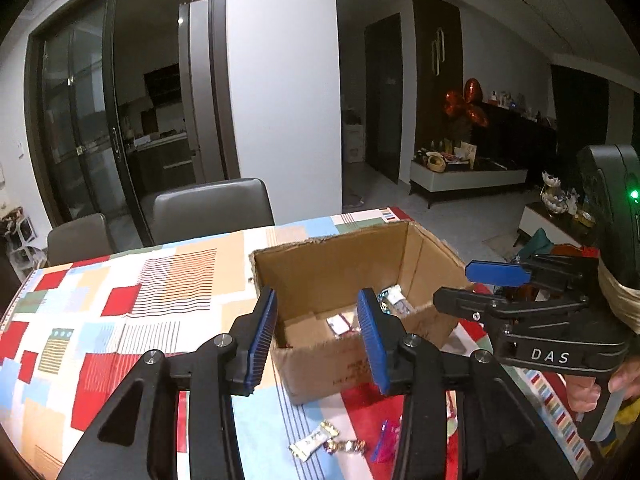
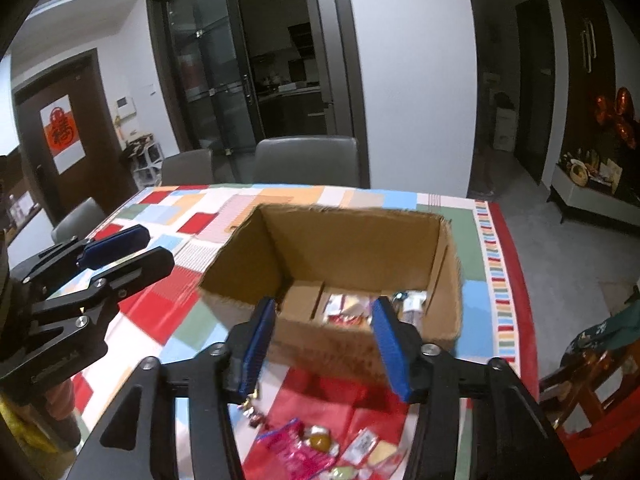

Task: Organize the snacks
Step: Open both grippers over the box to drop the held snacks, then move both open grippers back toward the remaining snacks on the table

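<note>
Two open, empty grippers: left gripper (image 1: 316, 340), right gripper (image 2: 326, 346). Loose snacks (image 2: 316, 446) low in frame, nearer right gripper; box (image 2: 340, 240) just beyond.

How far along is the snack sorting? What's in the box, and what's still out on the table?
Several snacks already lie in the cardboard box. Nothing is in hand: the left gripper and the right gripper are both open and empty. Loose snacks in front of the box on the tablecloth remain.

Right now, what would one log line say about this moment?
left gripper: open, empty | right gripper: open, empty | box: holds some snacks | loose snacks: on table before box
</note>
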### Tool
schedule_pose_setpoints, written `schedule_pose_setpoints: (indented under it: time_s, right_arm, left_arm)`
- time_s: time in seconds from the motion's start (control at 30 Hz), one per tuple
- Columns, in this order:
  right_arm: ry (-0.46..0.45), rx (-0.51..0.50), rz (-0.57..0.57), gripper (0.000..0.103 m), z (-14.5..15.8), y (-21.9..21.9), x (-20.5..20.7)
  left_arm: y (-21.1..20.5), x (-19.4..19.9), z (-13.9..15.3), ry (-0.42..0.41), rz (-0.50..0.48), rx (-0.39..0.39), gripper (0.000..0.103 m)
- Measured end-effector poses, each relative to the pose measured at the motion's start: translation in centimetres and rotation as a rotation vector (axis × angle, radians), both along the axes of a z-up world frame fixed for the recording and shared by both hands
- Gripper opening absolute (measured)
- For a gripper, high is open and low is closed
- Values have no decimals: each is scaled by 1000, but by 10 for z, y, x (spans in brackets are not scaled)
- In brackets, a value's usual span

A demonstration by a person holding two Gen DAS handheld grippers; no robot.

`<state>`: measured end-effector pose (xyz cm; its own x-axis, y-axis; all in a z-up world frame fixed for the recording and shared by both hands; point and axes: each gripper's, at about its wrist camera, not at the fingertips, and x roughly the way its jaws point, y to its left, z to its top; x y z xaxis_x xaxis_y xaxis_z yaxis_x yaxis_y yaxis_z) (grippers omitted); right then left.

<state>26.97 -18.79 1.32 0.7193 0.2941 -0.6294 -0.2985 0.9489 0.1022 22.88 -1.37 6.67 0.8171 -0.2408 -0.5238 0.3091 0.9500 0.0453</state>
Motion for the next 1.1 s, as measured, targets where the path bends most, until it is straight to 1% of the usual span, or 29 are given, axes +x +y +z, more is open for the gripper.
schedule_pose_setpoints:
  time_s: [0.2, 0.47, 0.6, 0.67, 0.73, 0.87, 1.1]
  right_arm:
    - [21, -29, 57, 54, -14, 11, -23]
    - [60, -96, 112, 54, -38, 24, -48]
    - [94, -122, 134, 54, -52, 28, -56]
    - [118, -130, 145, 54, -59, 29, -58]
    - [151, -141, 164, 54, -68, 30, -59]
    - [210, -179, 193, 54, -87, 34, -60]
    - [282, -238, 216, 54, -113, 35, -56]
  left_arm:
    - [5, -26, -11, -14, -13, 12, 44]
    - [14, -48, -33, 12, -31, 37, 44]
    - [16, -54, -44, 42, -43, 33, 44]
    - [16, -55, -50, 57, -48, 38, 46]
    - [15, -57, -58, 80, -66, 37, 48]
    - [16, -57, -79, 139, -92, 61, 48]
    - [14, -53, -103, 223, -133, 75, 48]
